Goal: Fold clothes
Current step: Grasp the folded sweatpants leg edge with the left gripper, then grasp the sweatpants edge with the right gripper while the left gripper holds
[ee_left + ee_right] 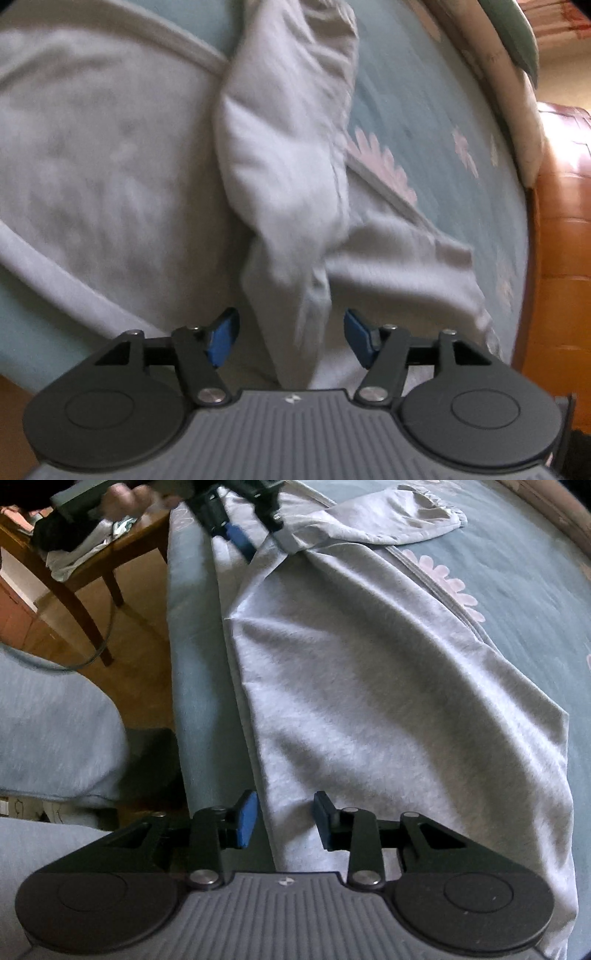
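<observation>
Left wrist view: the left gripper [291, 338] has its blue pads standing wide, a twisted sleeve [284, 177] of the grey garment [92, 155] running up between them with daylight on both sides, so nothing is pinched; if the jaws close from here they may take only the thin bunched end, and the sleeve could slip out or drag into a tighter rope rather than lie flat. In the right wrist view the right gripper [284, 821] holds its pads at a narrower gap straddling the near hem of the garment's body [369, 686]; the frame is dim there, so the pads seem clear of the cloth, though I would not swear to it; a bite here might also catch the bedcover [199, 672] just left of the fingers and lift it too. Beyond the fingers the garment is soft heather grey, creased, spread across the blue flowered bedcover, its cuff [432, 513] lying far ahead.
</observation>
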A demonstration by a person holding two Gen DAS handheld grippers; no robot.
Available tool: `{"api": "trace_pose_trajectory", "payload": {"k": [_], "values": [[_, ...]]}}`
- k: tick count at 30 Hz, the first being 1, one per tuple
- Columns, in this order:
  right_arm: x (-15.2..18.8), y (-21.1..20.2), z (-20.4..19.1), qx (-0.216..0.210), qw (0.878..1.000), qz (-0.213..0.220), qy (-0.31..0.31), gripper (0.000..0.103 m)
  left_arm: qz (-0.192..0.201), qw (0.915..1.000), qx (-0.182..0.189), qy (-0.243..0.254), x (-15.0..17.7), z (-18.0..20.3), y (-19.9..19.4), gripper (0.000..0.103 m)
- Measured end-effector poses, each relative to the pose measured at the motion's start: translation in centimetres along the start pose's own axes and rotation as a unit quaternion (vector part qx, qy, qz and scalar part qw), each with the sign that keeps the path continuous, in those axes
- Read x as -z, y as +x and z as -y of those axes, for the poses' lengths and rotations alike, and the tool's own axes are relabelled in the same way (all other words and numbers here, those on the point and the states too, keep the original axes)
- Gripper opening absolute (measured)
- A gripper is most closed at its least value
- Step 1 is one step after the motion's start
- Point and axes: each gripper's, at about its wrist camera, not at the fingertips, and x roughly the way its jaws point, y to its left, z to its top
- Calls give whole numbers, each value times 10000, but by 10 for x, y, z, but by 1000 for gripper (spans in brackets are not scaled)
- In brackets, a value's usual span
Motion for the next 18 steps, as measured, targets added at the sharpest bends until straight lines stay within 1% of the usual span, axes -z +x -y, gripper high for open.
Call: {"api": "trace_pose_trajectory", "payload": {"k": [2, 3, 5, 6, 7, 8, 9, 12, 15, 18], "values": [[-1, 0, 1, 7, 10000, 17, 16, 38, -132, 9998, 81, 118, 6, 7, 10, 63], [-1, -1, 2, 6, 10000, 24, 18, 38, -116, 9997, 50, 219, 8, 12, 13, 62], [0, -4, 4, 1, 10000, 39, 16, 38, -22, 9993, -75, 363, 10, 19, 17, 58], [1, -5, 4, -3, 10000, 40, 15, 38, 25, 9989, -172, 441, 12, 23, 16, 39], [1, -6, 4, 11, 10000, 42, 1, 38, -9, 9981, -309, 534, 12, 25, 16, 6], [2, -7, 4, 22, 10000, 43, -23, 38, -59, 9970, -455, 628, 12, 28, 15, 4], [2, -8, 4, 25, 10000, 45, -52, 38, -106, 9971, -523, 545, 12, 28, 12, 4], [1, -13, 1, 57, 9998, 119, -176, 39, -146, 9993, -301, 146, 7, 22, -4, 3], [1, -9, -6, 179, 9992, 159, -335, 39, -140, 9993, -256, 231, 1, 27, -18, 3], [4, -2, -15, 399, 9972, 103, -618, 38, -158, 9996, -140, 176, -5, 30, -26, 3]]}}
